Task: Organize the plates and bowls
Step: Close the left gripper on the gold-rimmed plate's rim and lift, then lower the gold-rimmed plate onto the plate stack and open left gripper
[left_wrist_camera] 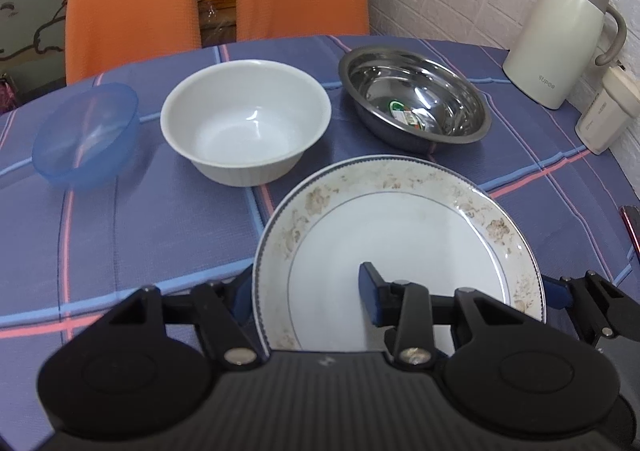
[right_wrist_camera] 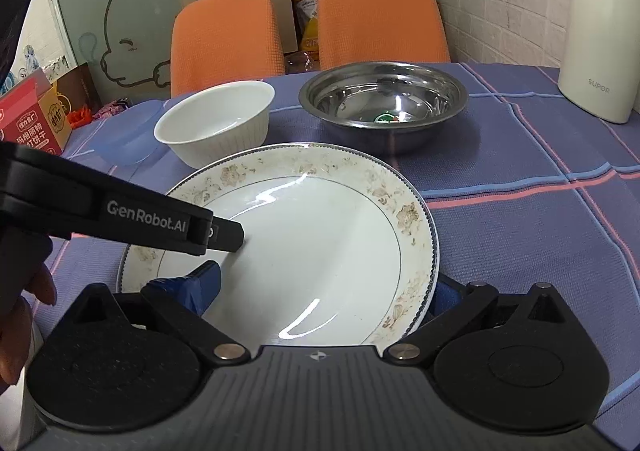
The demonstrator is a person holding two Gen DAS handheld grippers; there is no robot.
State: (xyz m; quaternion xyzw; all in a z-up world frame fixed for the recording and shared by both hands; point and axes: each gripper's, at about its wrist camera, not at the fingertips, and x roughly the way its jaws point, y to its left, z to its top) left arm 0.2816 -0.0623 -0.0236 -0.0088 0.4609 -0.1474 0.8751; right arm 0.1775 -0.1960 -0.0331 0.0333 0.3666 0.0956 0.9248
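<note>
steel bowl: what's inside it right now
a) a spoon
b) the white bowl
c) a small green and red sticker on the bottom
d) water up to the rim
c: the steel bowl holds nothing but a small green and red sticker on its bottom, also seen from the right wrist view; the white bowl stands apart beside it on the tablecloth.

Left tool (left_wrist_camera: 306, 293) nearly closed; right tool (right_wrist_camera: 324, 287) wide.
</note>
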